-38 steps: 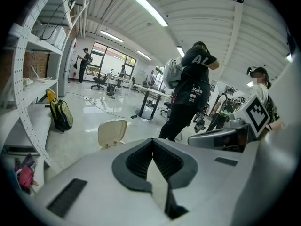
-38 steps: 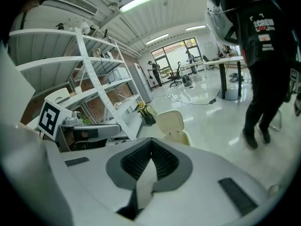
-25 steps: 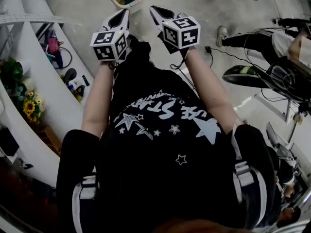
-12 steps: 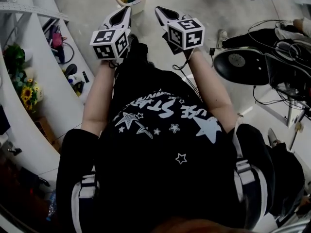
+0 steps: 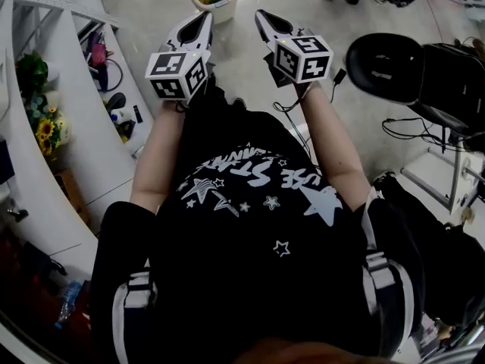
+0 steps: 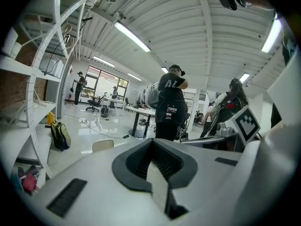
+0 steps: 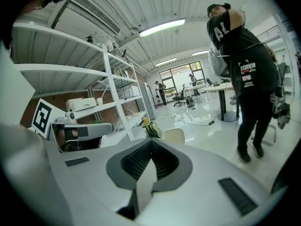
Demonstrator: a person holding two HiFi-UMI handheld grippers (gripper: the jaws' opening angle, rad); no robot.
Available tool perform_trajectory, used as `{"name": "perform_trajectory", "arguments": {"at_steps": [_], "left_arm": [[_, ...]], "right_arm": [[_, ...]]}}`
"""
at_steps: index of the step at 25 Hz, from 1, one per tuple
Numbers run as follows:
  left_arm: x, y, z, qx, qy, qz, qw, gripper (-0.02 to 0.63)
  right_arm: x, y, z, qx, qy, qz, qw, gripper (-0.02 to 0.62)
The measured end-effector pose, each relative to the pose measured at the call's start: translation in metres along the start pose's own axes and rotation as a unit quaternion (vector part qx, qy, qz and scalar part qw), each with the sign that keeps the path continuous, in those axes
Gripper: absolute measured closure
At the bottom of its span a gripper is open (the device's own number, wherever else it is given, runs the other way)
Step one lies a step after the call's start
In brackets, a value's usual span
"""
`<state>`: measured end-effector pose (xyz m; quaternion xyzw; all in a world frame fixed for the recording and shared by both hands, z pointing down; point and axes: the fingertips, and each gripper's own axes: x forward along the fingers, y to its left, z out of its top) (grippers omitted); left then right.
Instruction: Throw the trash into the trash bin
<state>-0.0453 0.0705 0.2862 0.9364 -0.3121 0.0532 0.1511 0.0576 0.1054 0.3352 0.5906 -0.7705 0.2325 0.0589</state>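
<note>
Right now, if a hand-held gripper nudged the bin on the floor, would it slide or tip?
The bin looks like thin plastic, so it is probably light. On that glossy floor a low nudge would likely slide it. A high push might tip it; its height is unclear.

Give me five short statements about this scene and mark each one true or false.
1. The right gripper has its jaws together with nothing between them. True.
2. The left gripper holds a piece of trash. False: its jaws are together and empty.
3. The trash bin stands on the floor beyond both grippers' tips. True.
4. The trash bin lies tipped on its side. False: it stands upright, opening upward.
5. The black chair is on the person's left. False: it is on the right; the yellow flowers are on the left.
</note>
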Motion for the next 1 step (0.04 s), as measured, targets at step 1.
{"name": "perform_trajectory", "arguments": {"at_steps": [1], "left_arm": [[0.0005,-0.0030,0.0038,0.002,-0.004,0.000,1.0000,0.594]], "right_arm": [[-0.0017,-0.0023,0.0041,0.002,-0.005,0.000,1.000,0.589]]}}
